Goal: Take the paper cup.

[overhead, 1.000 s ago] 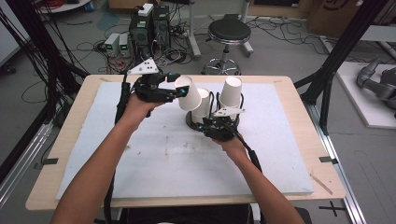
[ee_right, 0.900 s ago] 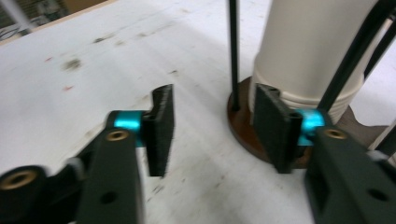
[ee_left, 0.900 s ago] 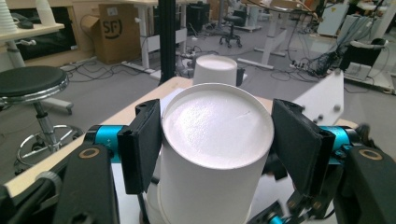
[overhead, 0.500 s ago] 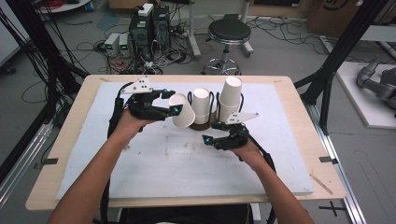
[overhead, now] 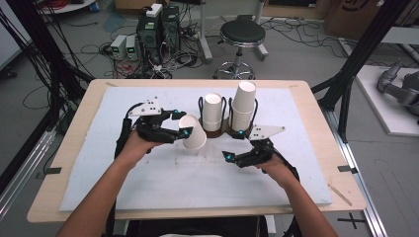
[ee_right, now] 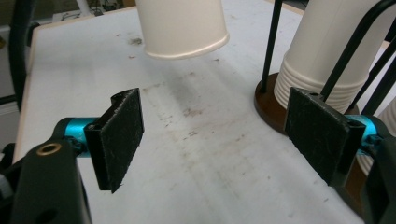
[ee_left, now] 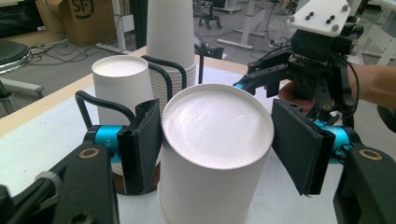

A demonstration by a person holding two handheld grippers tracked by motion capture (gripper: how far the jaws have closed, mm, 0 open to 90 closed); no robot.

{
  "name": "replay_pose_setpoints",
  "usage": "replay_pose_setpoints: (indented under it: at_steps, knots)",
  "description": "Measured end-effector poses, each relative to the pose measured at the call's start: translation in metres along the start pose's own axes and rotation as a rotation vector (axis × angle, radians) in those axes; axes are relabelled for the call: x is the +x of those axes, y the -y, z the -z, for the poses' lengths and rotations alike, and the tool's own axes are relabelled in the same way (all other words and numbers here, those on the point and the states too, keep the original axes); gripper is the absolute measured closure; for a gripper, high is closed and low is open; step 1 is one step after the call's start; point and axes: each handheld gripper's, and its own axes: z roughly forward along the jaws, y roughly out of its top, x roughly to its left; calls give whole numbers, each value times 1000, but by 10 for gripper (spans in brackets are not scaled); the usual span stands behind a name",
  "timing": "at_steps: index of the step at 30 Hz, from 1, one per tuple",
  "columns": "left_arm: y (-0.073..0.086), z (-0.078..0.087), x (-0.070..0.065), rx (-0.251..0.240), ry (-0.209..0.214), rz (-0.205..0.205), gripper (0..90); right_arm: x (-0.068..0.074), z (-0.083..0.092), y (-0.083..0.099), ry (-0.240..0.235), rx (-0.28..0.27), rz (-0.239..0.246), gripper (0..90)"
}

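My left gripper [overhead: 180, 124] is shut on a white paper cup [overhead: 193, 133], held upside down and tilted just above the white mat. In the left gripper view the cup [ee_left: 215, 154] sits base toward me between the black pads [ee_left: 142, 144]. Behind it a black wire holder [overhead: 226, 129] carries a short cup stack [overhead: 213, 112] and a taller stack [overhead: 243, 104]. My right gripper [overhead: 233, 144] hovers in front of the holder; its jaws have just been opening, with nothing between them. The right gripper view [ee_right: 215, 126] shows bare mat between the pads, the held cup [ee_right: 184, 23] ahead and a stack [ee_right: 327, 60] at right.
A white mat [overhead: 148, 187] covers the wooden table [overhead: 69, 163]. Stains mark the mat in front of the holder [overhead: 197, 163]. A stool [overhead: 242, 34] and computer boxes [overhead: 158, 24] stand on the floor beyond the far edge.
My left gripper has brought the cup down and away from the holder, toward the near left. My right gripper has drawn back from the short stack and its jaws have opened.
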Motion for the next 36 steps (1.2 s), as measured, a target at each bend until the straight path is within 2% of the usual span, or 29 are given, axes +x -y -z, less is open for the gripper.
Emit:
replay_pose_setpoints:
  at_steps: [7, 12, 16, 20, 32, 36]
  knots:
    - [9, 2, -5, -13, -10, 17, 353, 4, 13, 10, -2, 43, -35, 205]
    - [15, 10, -9, -13, -27, 28, 353, 6, 16, 11, -8, 18, -68, 205]
    - [13, 15, -12, -29, -33, 18, 353, 7, 15, 8, -13, 1, -54, 205]
    - [11, 17, -10, -42, -33, 16, 353, 4, 10, 4, -18, -9, -69, 205]
    - [12, 10, -8, -42, -25, 26, 353, 1, -1, 0, -37, -8, -67, 205]
    - [16, 8, -13, -39, -17, 28, 353, 3, -4, -2, -54, -2, -41, 205]
